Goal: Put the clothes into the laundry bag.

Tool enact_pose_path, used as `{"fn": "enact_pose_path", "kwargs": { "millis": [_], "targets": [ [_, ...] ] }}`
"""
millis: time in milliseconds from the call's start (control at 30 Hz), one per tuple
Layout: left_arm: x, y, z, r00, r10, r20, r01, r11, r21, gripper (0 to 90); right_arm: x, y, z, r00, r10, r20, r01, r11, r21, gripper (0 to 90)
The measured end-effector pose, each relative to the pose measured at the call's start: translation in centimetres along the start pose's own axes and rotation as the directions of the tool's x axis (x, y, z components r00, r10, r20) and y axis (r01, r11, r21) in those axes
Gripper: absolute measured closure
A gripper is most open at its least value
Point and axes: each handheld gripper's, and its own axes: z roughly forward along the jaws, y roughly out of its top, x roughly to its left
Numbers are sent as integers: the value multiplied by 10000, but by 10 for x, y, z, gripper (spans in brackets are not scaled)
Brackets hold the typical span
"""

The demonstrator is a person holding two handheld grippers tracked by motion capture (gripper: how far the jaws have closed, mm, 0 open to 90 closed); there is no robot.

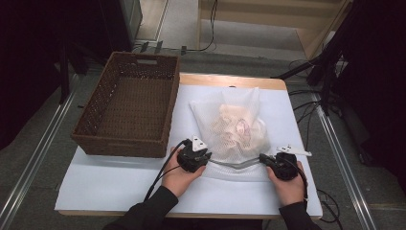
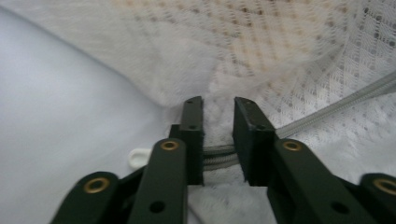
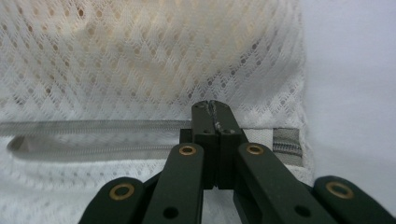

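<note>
A white mesh laundry bag (image 1: 230, 124) holding pale clothes lies on the white table top (image 1: 119, 187). Its grey zipper (image 1: 237, 165) runs along the near edge, lifted between the two grippers. My left gripper (image 1: 208, 158) is at the bag's near left corner. In the left gripper view its jaws (image 2: 218, 109) stand a little apart with bunched mesh (image 2: 219, 121) packed between them and the zipper (image 2: 336, 109) crossing behind. My right gripper (image 1: 262, 159) is at the zipper's right end. Its jaws (image 3: 214, 107) are tight together on the zipper (image 3: 93, 126), whose two halves part to the left.
A brown wicker basket (image 1: 129, 100) stands open on the table's left half, close beside the bag. Cables and stand legs (image 1: 311, 72) lie on the floor past the table's right side. A small white plastic loop (image 2: 138, 157) rests by the left jaw.
</note>
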Motion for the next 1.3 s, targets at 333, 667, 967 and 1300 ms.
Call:
{"fn": "enact_pose_path", "kwargs": {
  "millis": [333,667,967,1300],
  "targets": [
    [14,-21,-39,9954,-549,789,675,9836,-1672,583,4,-12,-17,9972,-630,-393,560,9857,-1590,696],
    [23,-49,-71,9952,-854,484,936,9745,-2041,254,5,-16,-27,9953,-878,-396,794,9806,-1794,366],
    [38,-67,-95,9966,-726,391,791,9753,-2060,65,5,-16,-31,9953,-776,-576,669,9835,-1684,198],
    [69,-89,-126,9937,-1102,182,1114,9664,-2314,22,3,-24,-40,9948,-867,-533,770,9837,-1627,122]
  ]
}}
